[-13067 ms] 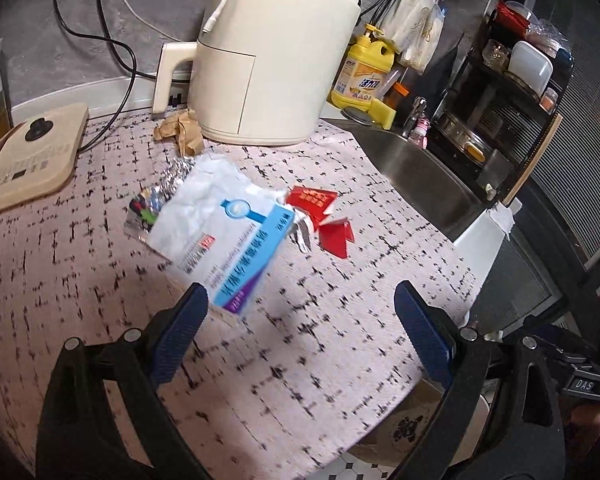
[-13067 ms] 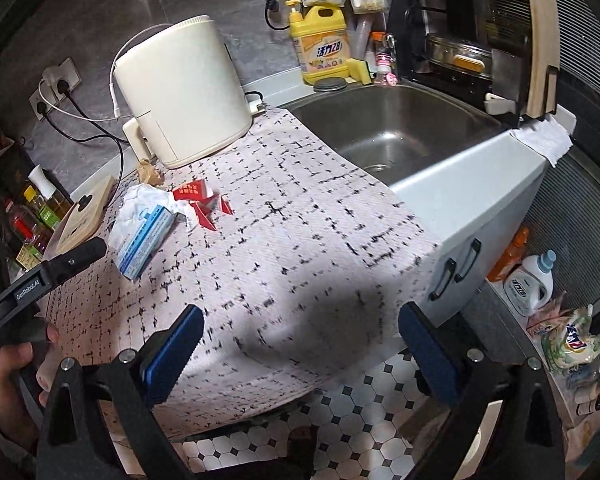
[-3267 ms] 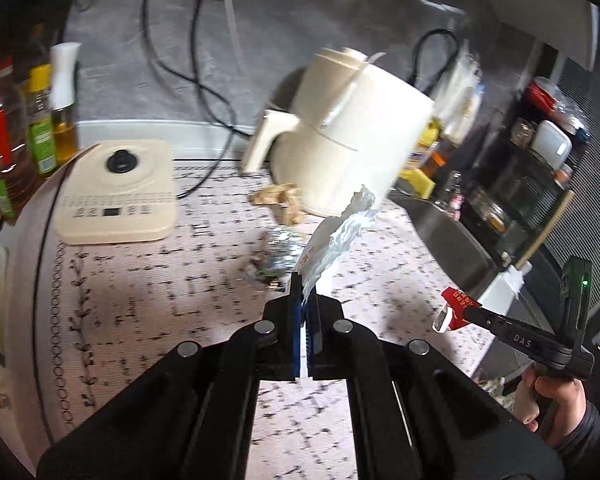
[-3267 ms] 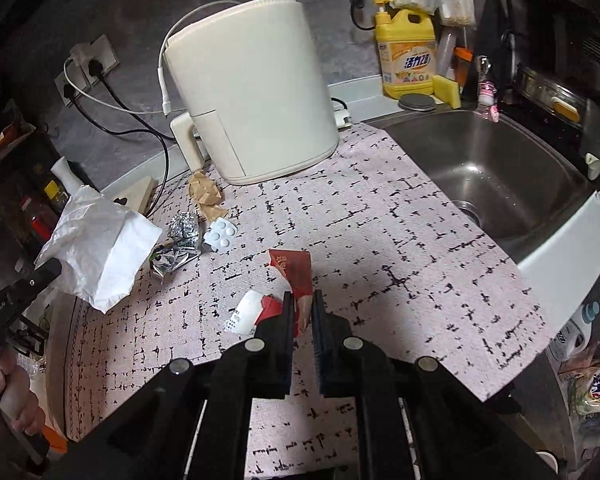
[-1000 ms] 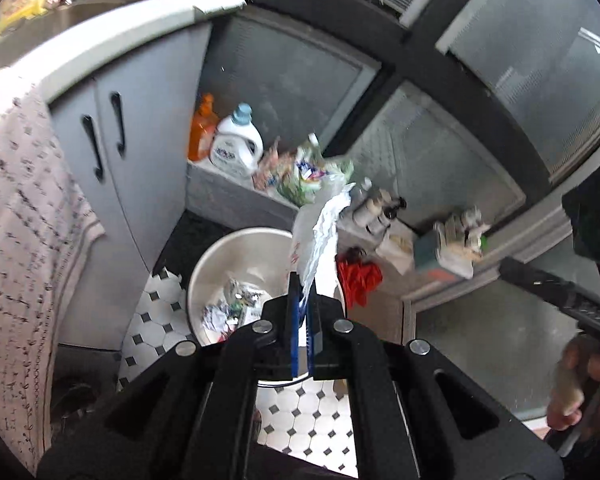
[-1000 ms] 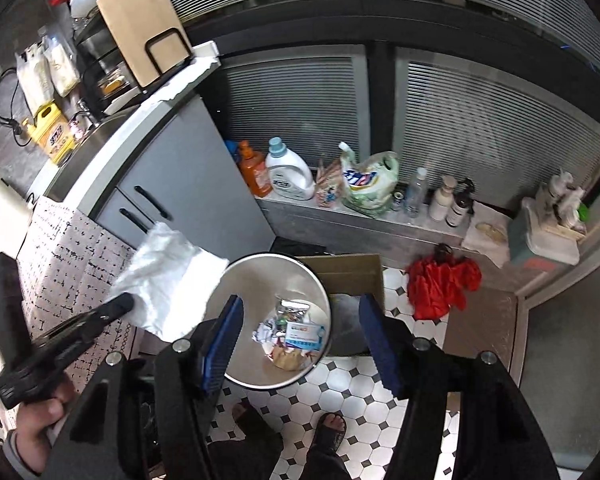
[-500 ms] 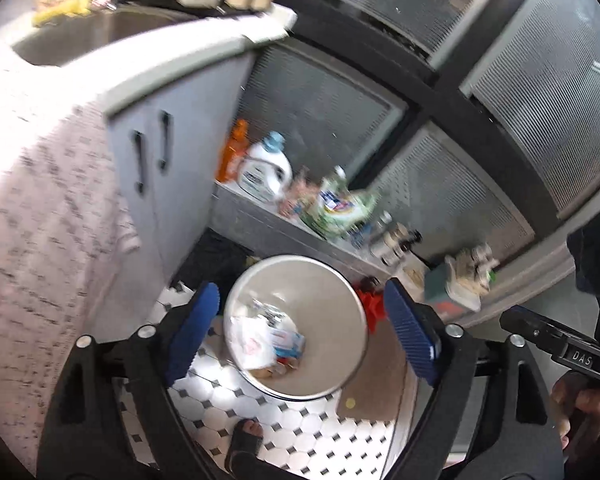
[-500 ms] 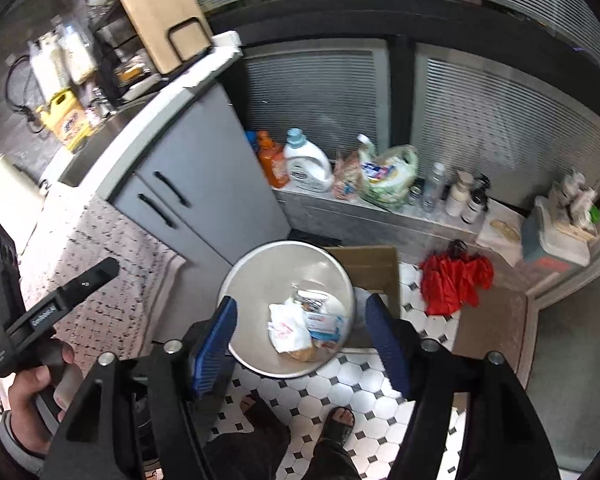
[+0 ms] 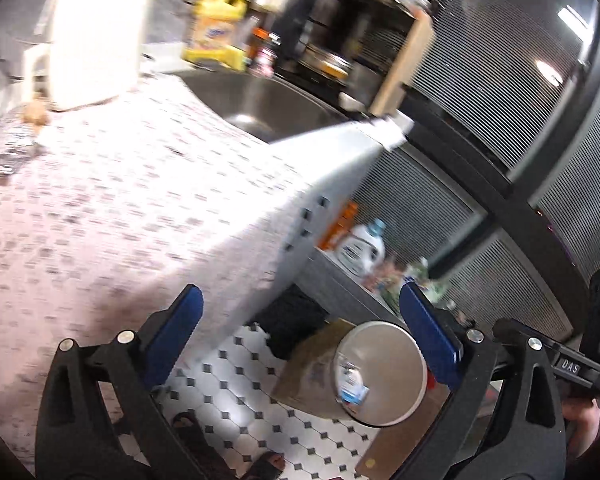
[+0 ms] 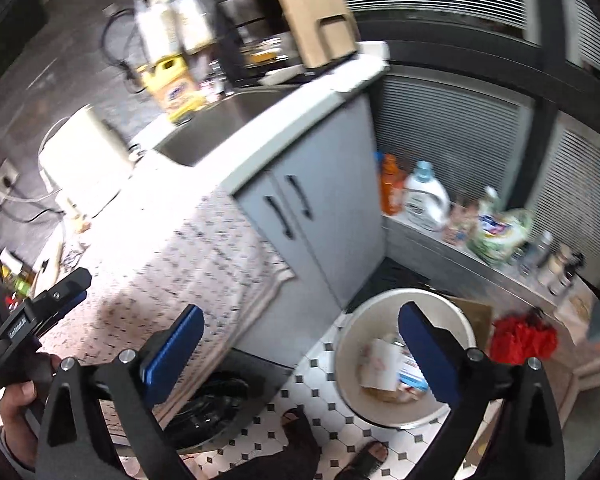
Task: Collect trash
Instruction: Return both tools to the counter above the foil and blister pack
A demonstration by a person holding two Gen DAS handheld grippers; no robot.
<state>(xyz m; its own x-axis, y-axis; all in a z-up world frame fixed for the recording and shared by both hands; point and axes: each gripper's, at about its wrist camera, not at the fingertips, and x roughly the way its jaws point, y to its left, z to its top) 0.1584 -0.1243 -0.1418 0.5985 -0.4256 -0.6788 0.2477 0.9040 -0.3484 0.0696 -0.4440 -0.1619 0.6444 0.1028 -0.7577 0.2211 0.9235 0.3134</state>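
**Trash in the bin, both tongs empty**

The left gripper (image 9: 300, 330) and right gripper (image 10: 300, 342) have jaws opening wide, nothing between them. The trash (image 10: 380, 364) lies in the round metal bin (image 10: 348, 344) on the tiled floor (image 9: 236, 392); the white packet's long axis stands roughly upright, leaning.

Worktop (image 9: 132, 208): cloth-covered, with the sink (image 9: 268, 100) at its far right end.
Fryer (image 9: 96, 36): at the worktop's back, left of the sink.
Bin (image 10: 404, 356): on the floor before the cupboard (image 10: 320, 216), with trash (image 10: 380, 364) in it.
Bottles (image 10: 424, 196): on a low ledge behind the bin.
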